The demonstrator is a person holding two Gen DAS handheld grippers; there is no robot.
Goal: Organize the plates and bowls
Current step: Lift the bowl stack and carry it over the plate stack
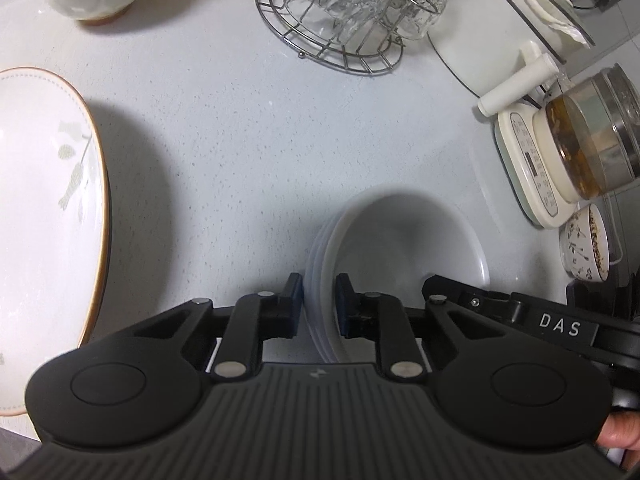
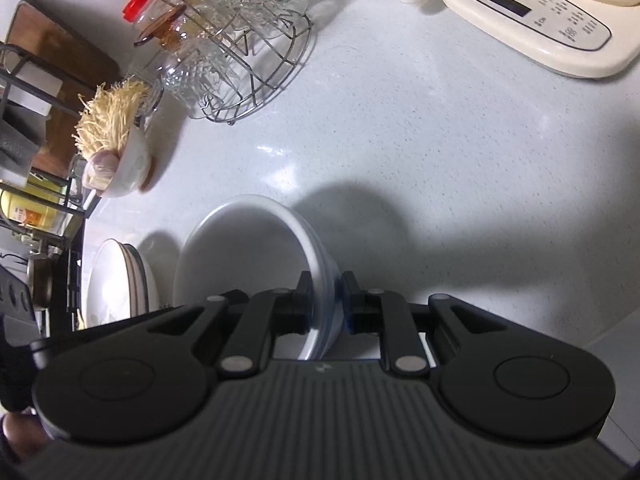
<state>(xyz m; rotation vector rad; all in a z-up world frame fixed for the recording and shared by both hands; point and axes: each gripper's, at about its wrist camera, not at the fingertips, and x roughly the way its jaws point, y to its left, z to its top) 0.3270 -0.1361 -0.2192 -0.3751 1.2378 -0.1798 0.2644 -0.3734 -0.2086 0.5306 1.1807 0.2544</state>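
A nested stack of plain white bowls (image 1: 400, 240) stands on the pale countertop (image 1: 240, 140). My left gripper (image 1: 319, 284) is shut on the stack's left rim, one pad outside and one inside the top bowl. In the right wrist view the same stack of bowls (image 2: 240, 248) is pinched at its right rim by my right gripper (image 2: 325, 284), also shut. The right gripper's black housing (image 1: 520, 312) shows at the stack's far side. A large gold-rimmed plate (image 1: 40, 220) with a leaf print lies to the left.
A wire rack of glasses (image 1: 340, 12) stands behind, with a white pot (image 1: 480, 32) and a kettle on its cream base (image 1: 532, 168) to the right. A small patterned bowl (image 1: 584, 244) sits near the kettle. A garlic bowl (image 2: 120, 176) and stacked plates (image 2: 116, 280) lie left.
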